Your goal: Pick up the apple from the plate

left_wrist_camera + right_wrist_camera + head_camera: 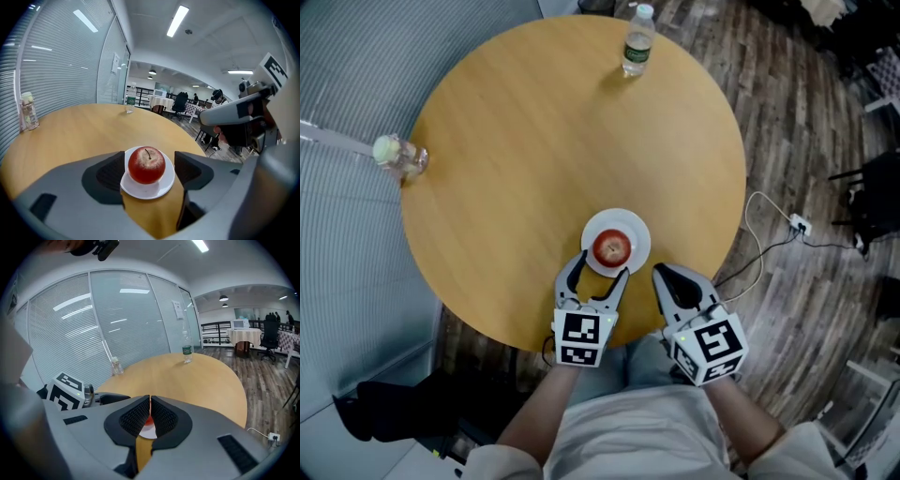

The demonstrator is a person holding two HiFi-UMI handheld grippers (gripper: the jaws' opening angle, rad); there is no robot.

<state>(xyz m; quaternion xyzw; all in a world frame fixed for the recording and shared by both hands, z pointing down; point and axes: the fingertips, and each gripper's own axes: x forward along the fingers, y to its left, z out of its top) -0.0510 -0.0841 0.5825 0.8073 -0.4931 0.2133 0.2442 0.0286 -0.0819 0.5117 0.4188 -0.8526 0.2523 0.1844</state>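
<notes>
No legible writing is showing. The water bottle (637,42) at the far edge of the round wooden table (516,131) is carrying a green label, but its print is too small to read. Each gripper's cube is displaying black-and-white square markers only.

The apple (612,247), red with its stem up, is sitting on the small white plate (638,233) near the table's near edge.

The left gripper (602,265) is pointing forward and tilting down at the plate. Its jaws are standing wide apart, flanking the plate's near side, and the pads are not touching the apple.

The right gripper (664,274) is hovering just right of the plate and tilting down likewise. Its jaws are pressing together with nothing between them.
</notes>
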